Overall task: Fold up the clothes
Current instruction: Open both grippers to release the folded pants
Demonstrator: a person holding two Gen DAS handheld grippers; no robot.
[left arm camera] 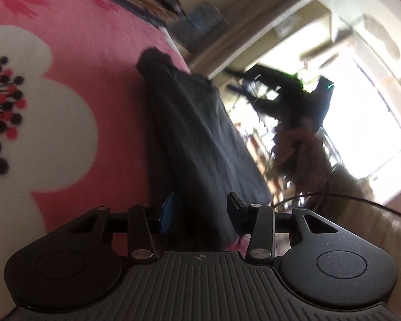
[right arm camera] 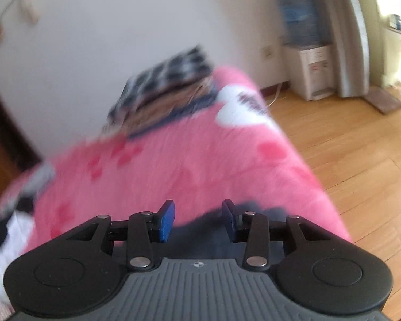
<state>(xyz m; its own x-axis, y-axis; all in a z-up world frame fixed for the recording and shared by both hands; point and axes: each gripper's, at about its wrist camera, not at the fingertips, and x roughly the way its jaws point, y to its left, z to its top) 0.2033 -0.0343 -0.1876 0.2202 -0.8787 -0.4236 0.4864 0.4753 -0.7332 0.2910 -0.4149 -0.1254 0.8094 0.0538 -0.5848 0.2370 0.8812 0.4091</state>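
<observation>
On a pink blanket [left arm camera: 99, 53], both grippers, left [left arm camera: 200, 214] and right [right arm camera: 197, 219], gape apart around dark trousers [left arm camera: 195, 133].

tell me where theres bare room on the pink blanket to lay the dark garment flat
The widest bare patch of the pink blanket lies ahead of the right tongs, between them and the stack of folded clothes by the wall. It is crowded at that stack and where the dark garment lies between the fingers of the left tongs.
</observation>
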